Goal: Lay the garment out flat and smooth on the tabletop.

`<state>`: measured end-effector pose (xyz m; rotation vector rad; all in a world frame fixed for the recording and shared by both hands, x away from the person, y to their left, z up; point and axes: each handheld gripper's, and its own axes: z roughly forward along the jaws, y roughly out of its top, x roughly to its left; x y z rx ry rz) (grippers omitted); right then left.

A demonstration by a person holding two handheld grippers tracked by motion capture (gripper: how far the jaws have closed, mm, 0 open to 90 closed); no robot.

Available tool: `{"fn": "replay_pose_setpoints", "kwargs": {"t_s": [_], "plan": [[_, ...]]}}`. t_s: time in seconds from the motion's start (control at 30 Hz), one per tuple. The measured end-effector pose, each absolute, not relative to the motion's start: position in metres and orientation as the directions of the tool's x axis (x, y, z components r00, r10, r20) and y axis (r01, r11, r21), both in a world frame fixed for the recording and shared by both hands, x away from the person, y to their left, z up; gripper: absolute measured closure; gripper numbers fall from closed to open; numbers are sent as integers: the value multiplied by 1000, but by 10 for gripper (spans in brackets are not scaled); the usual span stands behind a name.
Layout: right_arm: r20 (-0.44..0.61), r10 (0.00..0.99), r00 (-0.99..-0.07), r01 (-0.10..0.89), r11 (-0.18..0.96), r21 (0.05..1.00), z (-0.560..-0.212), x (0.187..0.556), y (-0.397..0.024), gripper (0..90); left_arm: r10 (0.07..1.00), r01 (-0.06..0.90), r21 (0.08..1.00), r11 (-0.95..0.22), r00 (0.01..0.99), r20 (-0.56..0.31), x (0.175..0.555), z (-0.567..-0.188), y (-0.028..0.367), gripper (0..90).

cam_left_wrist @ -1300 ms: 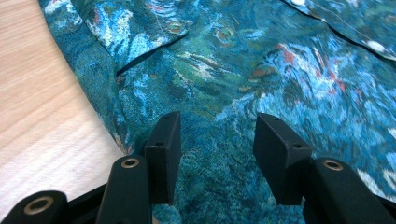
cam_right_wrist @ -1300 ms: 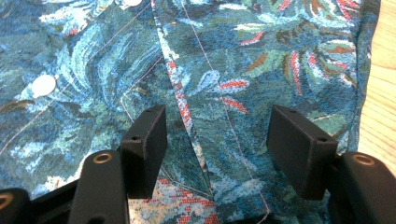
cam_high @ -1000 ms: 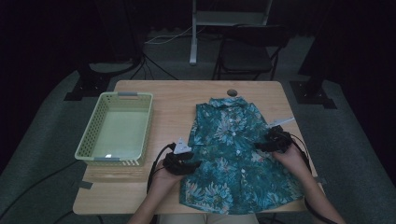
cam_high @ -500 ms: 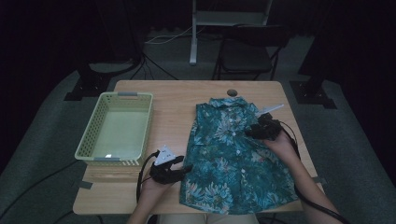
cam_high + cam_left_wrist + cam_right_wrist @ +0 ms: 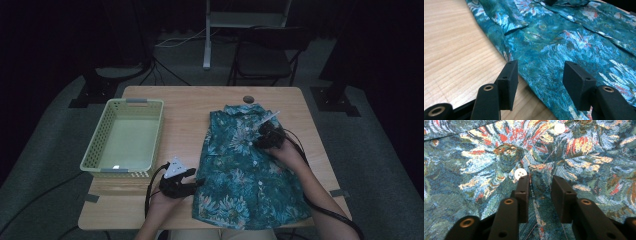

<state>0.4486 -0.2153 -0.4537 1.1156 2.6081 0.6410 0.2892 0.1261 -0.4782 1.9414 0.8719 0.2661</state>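
A teal shirt with a floral print [image 5: 240, 170] lies flat on the wooden table [image 5: 185, 115], collar toward the far side. My left gripper [image 5: 197, 183] rests at the shirt's near-left edge. In the left gripper view it [image 5: 541, 66] stands open, and the shirt's edge [image 5: 524, 77] runs between its jaws. My right gripper [image 5: 260, 140] sits on the shirt's chest. Its jaws [image 5: 540, 180] have just been closing and stand narrow. A folded fabric edge lies in the gap between them, beside a white button [image 5: 520, 173]; the pads do not visibly press on it.
A pale green, empty plastic basket [image 5: 150, 107] stands on the left of the table. A small round dark thing [image 5: 248, 99] sits at the table's far edge. A chair [image 5: 270, 55] and stand legs are on the floor beyond the table.
My right gripper has moved left from the shirt's right side to its chest, and the right sleeve now lies folded inward. My left gripper has shifted a little nearer and left.
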Motion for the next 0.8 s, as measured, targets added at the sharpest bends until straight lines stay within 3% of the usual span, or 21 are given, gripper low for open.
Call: {"fn": "replay_pose_setpoints", "kwargs": {"t_s": [0.27,0.47,0.8], "plan": [[31,768,-640,682,548,484,-452,456,-226,888,671,465,833,-300,723,-162,289,-478,124,474],[36,834,-551,710,444,547,-439,460,-252,895,674,475,821,-316,722,-158,289,-479,122,475],[65,961,-268,779,176,602,-421,473,-333,896,672,469,821,-325,725,-148,289,-479,121,475]]}}
